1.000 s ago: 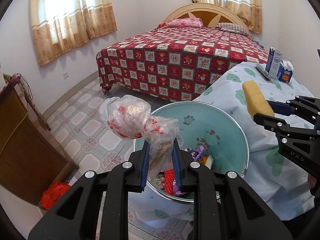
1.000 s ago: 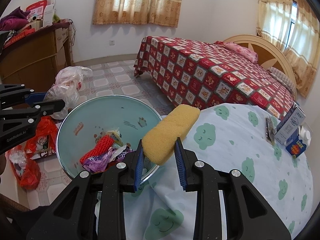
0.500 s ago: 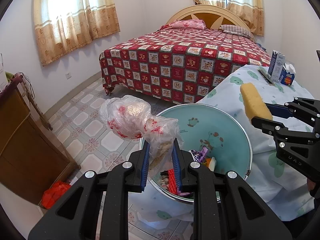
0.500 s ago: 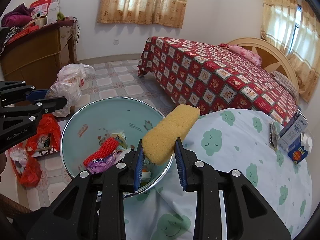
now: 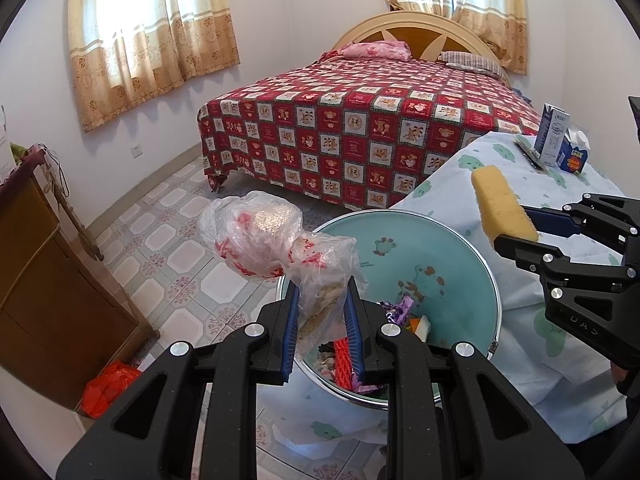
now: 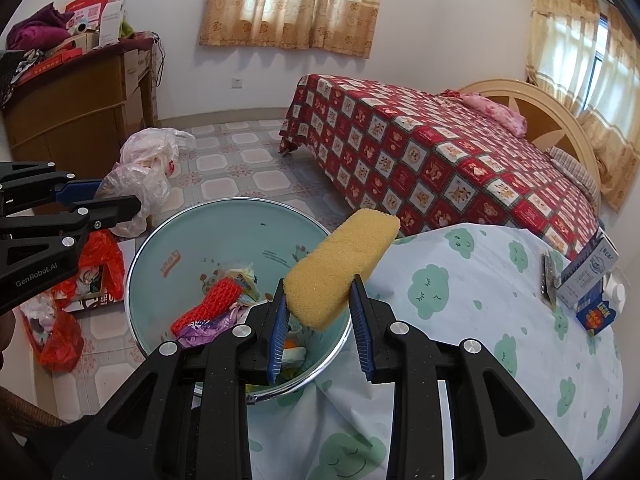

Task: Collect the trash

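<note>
My left gripper (image 5: 322, 320) is shut on a crumpled clear plastic bag (image 5: 272, 240) with red print, held above the near left rim of a teal basin (image 5: 452, 248). The bag also shows in the right wrist view (image 6: 140, 184), left of the basin (image 6: 224, 228). The basin holds trash: a red knitted piece (image 6: 212, 304) and several wrappers. My right gripper (image 6: 320, 324) is shut on a yellow sponge (image 6: 344, 264), held over the basin's right rim. The sponge shows at the right in the left wrist view (image 5: 502, 204).
The basin stands at the edge of a table with a cloud-print cloth (image 6: 480, 320). Cartons (image 6: 592, 280) stand on its far side. A bed with a red quilt (image 5: 360, 120) is behind. A wooden cabinet (image 5: 44, 280) and red bags (image 6: 60, 336) are at the left on the tiled floor.
Both grippers have kept their hold and shifted slightly. The basin now sits a little more to the right in the left wrist view and closer under the sponge in the right wrist view.
</note>
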{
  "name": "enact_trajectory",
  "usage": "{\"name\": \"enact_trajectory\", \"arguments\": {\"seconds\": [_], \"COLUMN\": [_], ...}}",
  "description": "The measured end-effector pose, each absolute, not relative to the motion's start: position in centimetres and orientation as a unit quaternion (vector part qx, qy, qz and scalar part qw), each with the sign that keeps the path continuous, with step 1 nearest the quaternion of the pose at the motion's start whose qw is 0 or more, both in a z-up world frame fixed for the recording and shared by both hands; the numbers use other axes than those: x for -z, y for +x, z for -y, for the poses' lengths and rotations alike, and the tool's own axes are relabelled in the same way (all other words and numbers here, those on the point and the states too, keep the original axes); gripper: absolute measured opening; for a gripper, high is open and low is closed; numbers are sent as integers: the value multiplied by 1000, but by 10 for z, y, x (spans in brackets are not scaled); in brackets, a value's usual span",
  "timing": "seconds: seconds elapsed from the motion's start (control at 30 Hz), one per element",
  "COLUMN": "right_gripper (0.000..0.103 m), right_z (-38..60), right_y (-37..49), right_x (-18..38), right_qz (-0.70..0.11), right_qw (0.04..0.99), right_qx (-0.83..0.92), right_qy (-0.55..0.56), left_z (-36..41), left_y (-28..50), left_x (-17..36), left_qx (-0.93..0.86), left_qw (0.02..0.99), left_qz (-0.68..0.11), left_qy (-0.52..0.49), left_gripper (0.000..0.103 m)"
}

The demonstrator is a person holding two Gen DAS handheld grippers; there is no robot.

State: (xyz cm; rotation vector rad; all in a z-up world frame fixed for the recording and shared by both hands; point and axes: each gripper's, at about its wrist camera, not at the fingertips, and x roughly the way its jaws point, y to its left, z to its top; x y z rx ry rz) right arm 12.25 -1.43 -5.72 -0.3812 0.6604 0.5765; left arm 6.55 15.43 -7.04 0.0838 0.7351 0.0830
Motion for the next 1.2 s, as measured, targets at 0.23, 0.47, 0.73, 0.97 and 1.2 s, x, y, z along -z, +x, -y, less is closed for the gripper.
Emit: {"name": "enact_trajectory", "arguments": {"seconds": [0.23, 0.47, 0.73, 0.97, 1.2], "right_gripper": [35, 58, 71, 78, 80], "right_z": [14, 22, 48, 84, 102], "right_y": [123, 121, 104, 75, 59], "right_x": [59, 58, 46, 26, 13], "right_qz": [-315, -306, -292, -269, -249], "right_qw": [887, 894, 912, 932, 942], "right_qx": [-284, -281, -257, -225, -210], "right_qy": [-182, -167, -131, -93, -80], "left_z": [-145, -136, -128, -120, -120], "left_y": [66, 63, 55, 35, 23], "left_x": [68, 68, 60, 36, 20], "left_qx": [-28, -29, -27, -25, -27], "left_qw": [932, 935, 939, 951, 958], "left_qz": [-359, -352, -339, -303, -280], "left_qy": [44, 45, 49, 54, 55], "left_gripper": [27, 60, 68, 74, 78]}}
